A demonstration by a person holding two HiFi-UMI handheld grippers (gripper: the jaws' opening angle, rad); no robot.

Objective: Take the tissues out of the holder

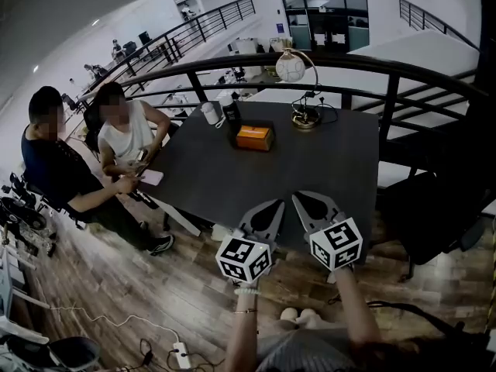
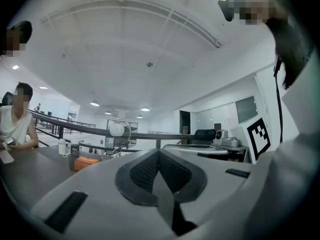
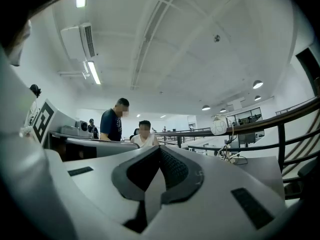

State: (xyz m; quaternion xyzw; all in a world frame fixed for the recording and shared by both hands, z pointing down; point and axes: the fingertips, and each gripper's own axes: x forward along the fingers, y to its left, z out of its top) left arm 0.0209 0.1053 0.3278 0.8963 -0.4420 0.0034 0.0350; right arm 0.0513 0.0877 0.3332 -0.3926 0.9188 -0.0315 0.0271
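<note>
An orange tissue holder sits toward the far side of the dark table; I cannot make out any tissue sticking out of it. In the left gripper view the holder shows small at the left, well beyond the jaws. Both grippers hover side by side above the table's near edge, far short of the holder. My left gripper is shut with nothing between its jaws, its pads pressed together. The right gripper is also shut and holds nothing, and its pads meet. The right gripper view does not show the holder.
A globe lamp with a cable stands at the table's far edge. Left of the holder are a white cup and a dark box. Two people sit at the left side, with a pink phone nearby. A black chair stands on the right.
</note>
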